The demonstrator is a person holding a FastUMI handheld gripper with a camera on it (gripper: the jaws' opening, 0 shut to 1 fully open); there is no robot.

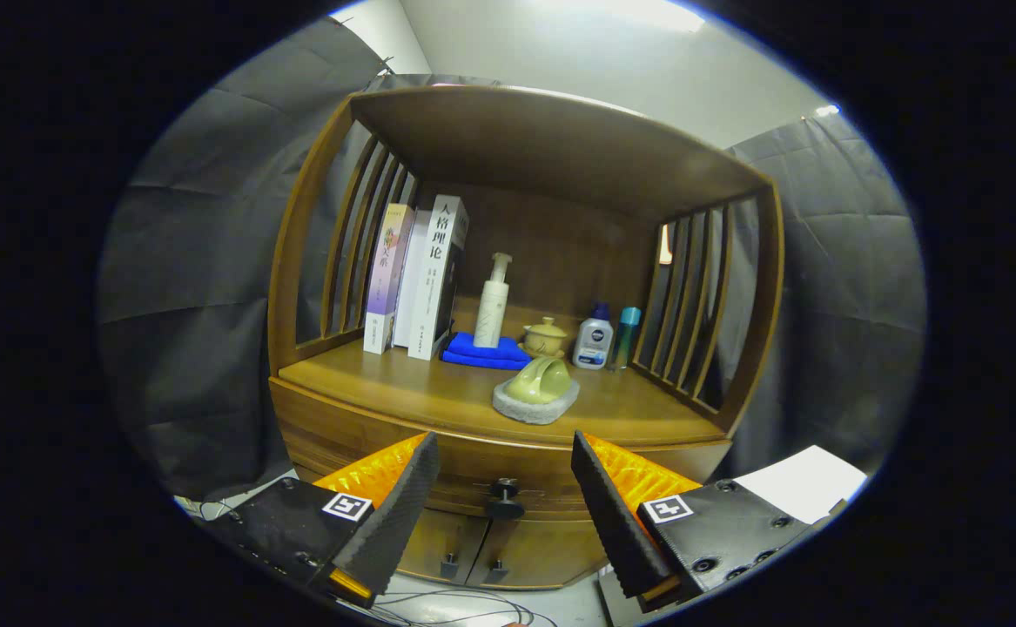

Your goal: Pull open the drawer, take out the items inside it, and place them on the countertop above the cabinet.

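Hand-held gripper (501, 488) wide open, holds nothing, low centre of frame. Small dark round drawer knob (504, 498) sits between the fingers, a bit beyond the tips. Curved brown wooden drawer front (473, 466) looks closed, so contents hidden. Wooden cabinet surface (403, 392) above already carries a pale green handled scrub sponge (536, 390), folded blue cloth (481, 351), white pump bottle (492, 305), upright books (416, 274). Fits drawer not opened or shut again. If pulling: centre on knob, close fully, pull straight, level.
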